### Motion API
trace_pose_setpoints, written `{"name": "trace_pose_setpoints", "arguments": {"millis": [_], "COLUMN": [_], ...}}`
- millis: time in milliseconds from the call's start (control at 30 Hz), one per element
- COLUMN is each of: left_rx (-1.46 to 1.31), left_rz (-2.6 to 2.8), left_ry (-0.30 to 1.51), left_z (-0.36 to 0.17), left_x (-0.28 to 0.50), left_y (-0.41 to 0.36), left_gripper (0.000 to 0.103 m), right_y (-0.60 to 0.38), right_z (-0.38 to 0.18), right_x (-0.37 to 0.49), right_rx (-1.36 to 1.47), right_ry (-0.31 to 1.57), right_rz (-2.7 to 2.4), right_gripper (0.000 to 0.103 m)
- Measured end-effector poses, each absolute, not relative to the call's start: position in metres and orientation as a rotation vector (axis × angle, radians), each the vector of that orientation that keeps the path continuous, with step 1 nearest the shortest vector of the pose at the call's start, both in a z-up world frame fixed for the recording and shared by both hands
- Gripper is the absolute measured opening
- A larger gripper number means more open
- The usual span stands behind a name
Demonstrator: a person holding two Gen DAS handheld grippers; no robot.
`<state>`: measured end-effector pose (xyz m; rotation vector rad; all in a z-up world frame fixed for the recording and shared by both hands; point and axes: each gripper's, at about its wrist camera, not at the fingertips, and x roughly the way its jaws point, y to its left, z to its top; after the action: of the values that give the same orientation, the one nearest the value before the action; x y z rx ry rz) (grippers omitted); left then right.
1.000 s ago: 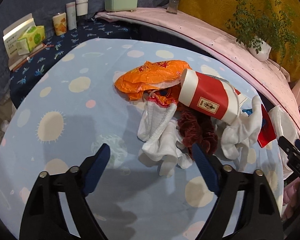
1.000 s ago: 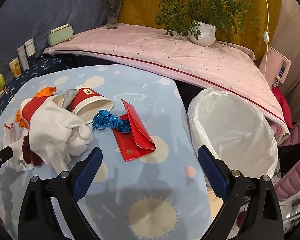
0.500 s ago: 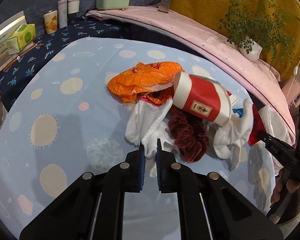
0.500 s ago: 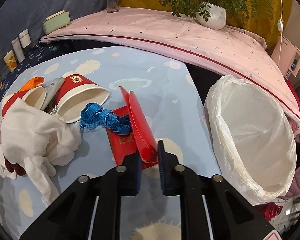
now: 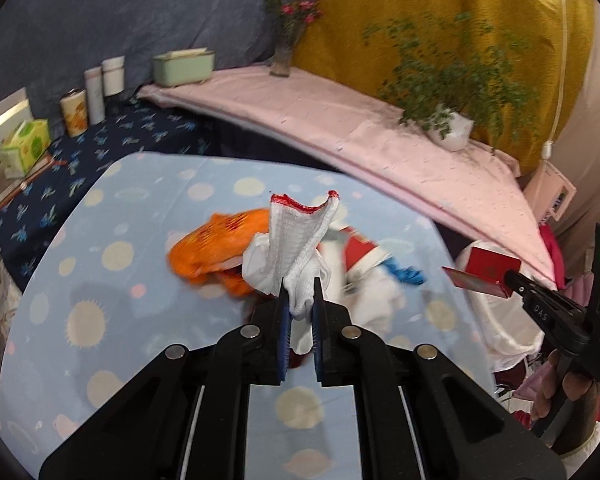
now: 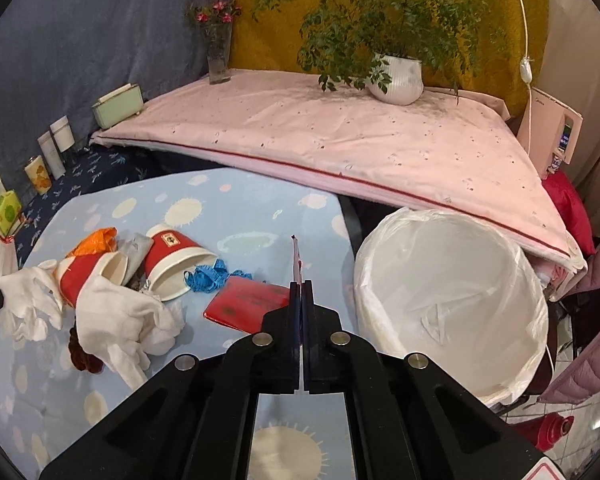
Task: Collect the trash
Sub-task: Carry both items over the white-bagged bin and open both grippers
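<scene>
Both grippers have lifted since half a second ago: the left gripper (image 5: pixel 299 300) now holds the white glove (image 5: pixel 296 240) up off the table (image 5: pixel 100 280), red-trimmed cuff pointing up, jaws clenched on its lower end. The right gripper (image 6: pixel 301 288) is clamped on a red envelope (image 6: pixel 296 260), held edge-on and raised above the table; from the left wrist view the same envelope (image 5: pixel 486 270) hangs over the near rim of the white trash bag (image 6: pixel 452 300). The bag sits off the table's right edge. A second red envelope (image 6: pixel 248 304) lies flat on the table just left of the right gripper. Left of it: blue tape (image 6: pixel 210 276), two red paper cups (image 6: pixel 172 256) on their sides, an orange wrapper (image 5: pixel 208 248), more white gloves (image 6: pixel 120 316) and a dark red scrunchie (image 6: pixel 80 354). Far side: potted plant (image 6: pixel 396 76) on the pink-covered shelf (image 6: pixel 340 140).
</scene>
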<state>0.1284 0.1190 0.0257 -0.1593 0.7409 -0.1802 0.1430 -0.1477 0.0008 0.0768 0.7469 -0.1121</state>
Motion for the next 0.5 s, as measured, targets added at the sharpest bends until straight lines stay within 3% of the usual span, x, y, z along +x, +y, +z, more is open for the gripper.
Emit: {"name": "trace_pose_setpoints", "arguments": {"millis": [267, 500], "left_rx": [-0.127, -0.103], "left_rz": [-0.341, -0.517], "left_ry": [0.687, 0.699], "left_z": [0.06, 0.059], "left_x": [0.131, 0.141], "left_y": [0.036, -0.046], "left_gripper": [0.008, 0.009], "right_y": [-0.189, -0.24], "right_z": [0.034, 0.029], "right_x": [0.121, 0.11], "right_rx": [0.091, 0.114], "right_ry": [0.679, 0.689], "right_rz": [-0.159, -0.252], "right_gripper": [0.001, 0.001]}}
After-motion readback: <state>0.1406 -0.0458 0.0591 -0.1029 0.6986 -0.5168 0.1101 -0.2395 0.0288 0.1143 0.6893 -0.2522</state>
